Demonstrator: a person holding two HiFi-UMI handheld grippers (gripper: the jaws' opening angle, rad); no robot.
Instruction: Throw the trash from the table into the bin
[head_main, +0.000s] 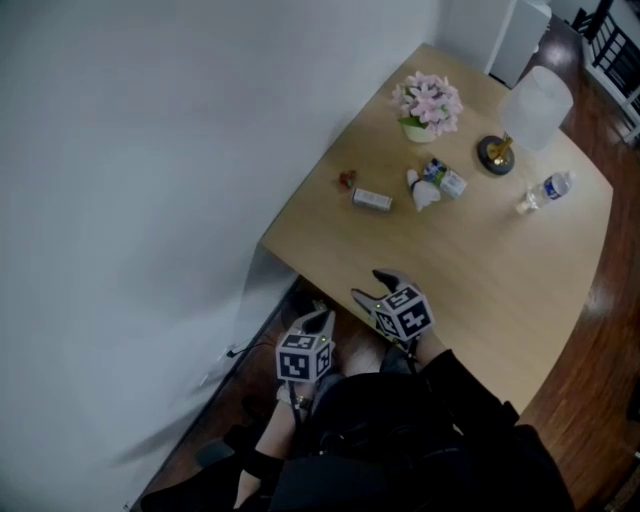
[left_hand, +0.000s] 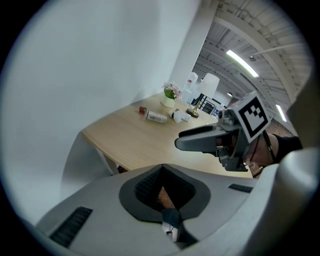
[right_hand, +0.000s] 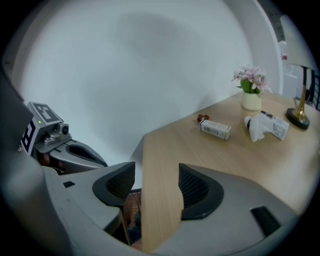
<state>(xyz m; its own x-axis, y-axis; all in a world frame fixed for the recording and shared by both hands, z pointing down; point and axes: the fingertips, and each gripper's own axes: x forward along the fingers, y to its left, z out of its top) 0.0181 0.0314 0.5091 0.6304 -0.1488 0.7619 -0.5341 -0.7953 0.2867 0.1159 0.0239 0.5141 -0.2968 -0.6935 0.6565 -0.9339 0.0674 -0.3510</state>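
Wooden tabletop (head_main: 480, 270) by a white wall carries uncollected small carton (head_main: 371, 199), crumpled tissue (head_main: 424, 192) and red wrapper (head_main: 346, 180), well beyond left gripper (head_main: 318, 322) (jaws closed, empty) and right gripper (head_main: 373, 287) (jaws wide apart, empty); bin unseen.

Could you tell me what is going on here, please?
A person holds a gripper in each hand by the near edge of the wooden table. The right gripper is open and empty, and the left gripper is shut on nothing. The small box, crumpled tissue and carton lie untouched farther across the table.
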